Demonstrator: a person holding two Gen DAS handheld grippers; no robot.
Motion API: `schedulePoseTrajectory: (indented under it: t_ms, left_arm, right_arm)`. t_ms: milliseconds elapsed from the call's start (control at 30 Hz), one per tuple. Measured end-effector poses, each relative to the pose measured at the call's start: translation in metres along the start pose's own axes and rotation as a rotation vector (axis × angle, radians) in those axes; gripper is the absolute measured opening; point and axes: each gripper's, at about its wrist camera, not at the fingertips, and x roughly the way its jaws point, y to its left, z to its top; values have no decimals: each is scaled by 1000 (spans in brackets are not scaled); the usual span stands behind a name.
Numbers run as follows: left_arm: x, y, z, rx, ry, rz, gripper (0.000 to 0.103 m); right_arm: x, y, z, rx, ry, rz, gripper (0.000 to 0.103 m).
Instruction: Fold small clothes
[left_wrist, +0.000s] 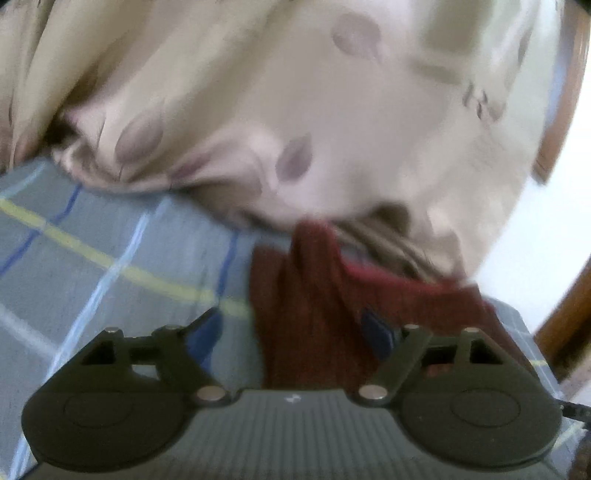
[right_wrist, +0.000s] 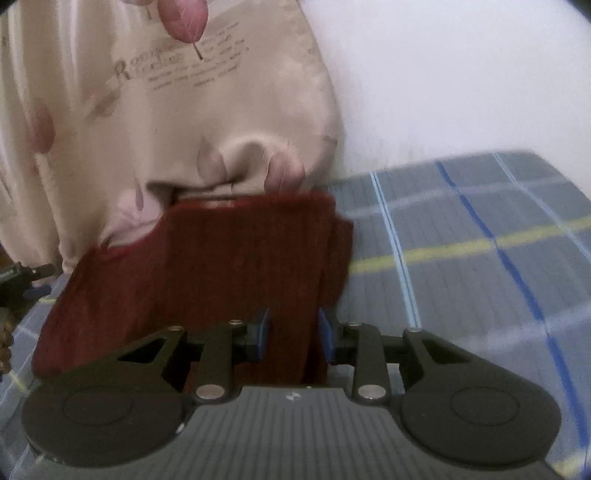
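A dark red ribbed knit garment (left_wrist: 314, 295) lies on the grey plaid bedsheet (left_wrist: 92, 240), its far edge against a beige leaf-print blanket (left_wrist: 295, 92). My left gripper (left_wrist: 291, 332) is open wide over the garment's near part, its blue pads well apart and one on each side of the cloth. In the right wrist view the same red garment (right_wrist: 221, 258) lies spread flat. My right gripper (right_wrist: 294, 328) straddles a strip of its right edge. The blue pads stand a little off the cloth, so it is open. Both views are blurred.
The beige blanket (right_wrist: 166, 129) is bunched up along the far side of the bed. Bare plaid sheet (right_wrist: 461, 258) stretches to the right. A white wall (right_wrist: 443, 74) rises behind. A wooden bed frame (left_wrist: 565, 332) shows at the right edge.
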Motion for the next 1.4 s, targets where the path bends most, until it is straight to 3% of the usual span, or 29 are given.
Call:
schedulePoseTrajectory:
  t_ms: [67,133,200,233,267,300,333,367,600,733,833,900,967,1100,1267,1400]
  left_arm:
    - [-7,8,-12,-28,31,-40,82]
    - [-10,14,-23,-57,55,-82,82]
    - [-9,16,-32,-59,83,-114,82]
    - [-8,15,-37,-47,98,-133,81]
    - [-8,12,-41,-30,107,-141,81]
    - [-7,8,-44,-3,117,-144,79]
    - [-7,4,-45,31,123,-144,64]
    - [-7,0,-46,60,133,-134,58]
    - [-4,4,-44,104,159,-49,54]
    - [-6,9,-46,72,149,-28,54]
    - [-13,8,-48,94,151,-72,54]
    - [-21,-2,-46,165,123,-66,54]
    - [-30,-8,-40,182,106,-52,59]
    - [-45,-4,-19,66,27,-122,86]
    - [-29,-17,3,85,-22,-127,87]
    - [12,-27,11,161,52,-72,87]
  right_arm:
    - [-9,0,-13,23,18,23,64]
    - [-12,-2,-19,47,20,56,66]
    - [-7,-6,-21,75,27,100,48]
    - [-3,-9,-21,91,38,128,20]
    - [2,-10,-21,111,61,138,13]
    - [7,-12,-21,138,79,141,12]
    - [7,-10,-21,139,82,144,12]
    - [6,-7,-20,120,77,138,11]
    - [-24,-12,-1,-9,82,87,8]
    - [-9,-26,-3,-41,132,27,8]
    - [-2,-31,-13,-12,154,66,9]
    - [-7,-42,-16,73,116,114,11]
    - [-16,-52,-15,128,65,143,28]
    - [-44,-51,-6,118,-67,96,30]
    - [-52,-22,4,99,-115,194,40]
    - [-42,17,5,42,-83,294,42]
